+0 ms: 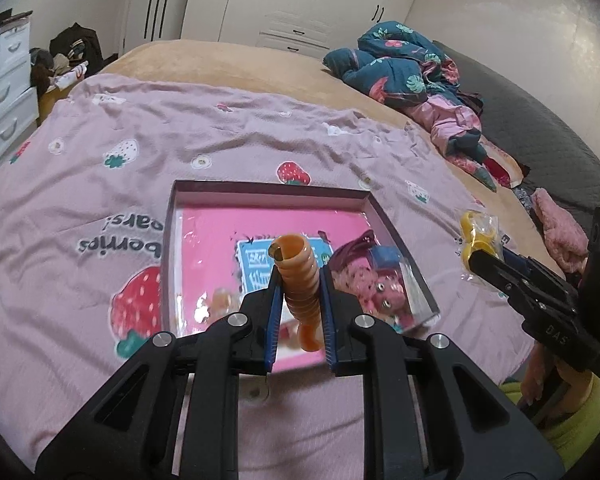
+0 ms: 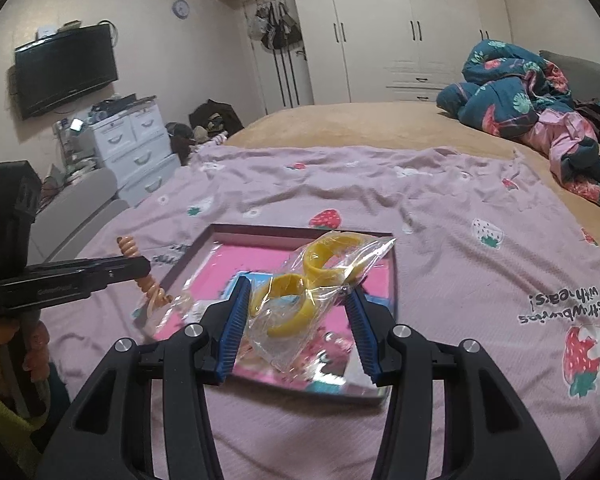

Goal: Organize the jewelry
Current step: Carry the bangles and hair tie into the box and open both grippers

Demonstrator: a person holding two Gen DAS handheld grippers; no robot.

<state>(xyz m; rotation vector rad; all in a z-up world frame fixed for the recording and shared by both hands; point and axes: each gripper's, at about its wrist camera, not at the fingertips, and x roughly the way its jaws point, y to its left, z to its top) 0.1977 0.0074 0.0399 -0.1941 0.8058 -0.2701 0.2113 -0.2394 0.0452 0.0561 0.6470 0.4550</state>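
My left gripper (image 1: 300, 280) is shut on an orange spiral coil band (image 1: 298, 280) and holds it above the near edge of a shallow box (image 1: 268, 190) with a pink printed lining. The band also shows in the right wrist view (image 2: 150, 280). My right gripper (image 2: 296, 292) grips a clear plastic bag with two yellow bangles (image 2: 312, 280) over the same box (image 2: 300, 233). The jaws stand fairly wide, closed on the bag's sides. The bag shows at the right of the left wrist view (image 1: 478, 236), held off the box's right side.
The box lies on a pink strawberry-print sheet (image 1: 140, 152) spread over a tan bed. A crumpled blue floral quilt (image 1: 400, 64) lies at the far right. White drawers (image 2: 136, 148) and a wall TV (image 2: 66, 68) stand to the left.
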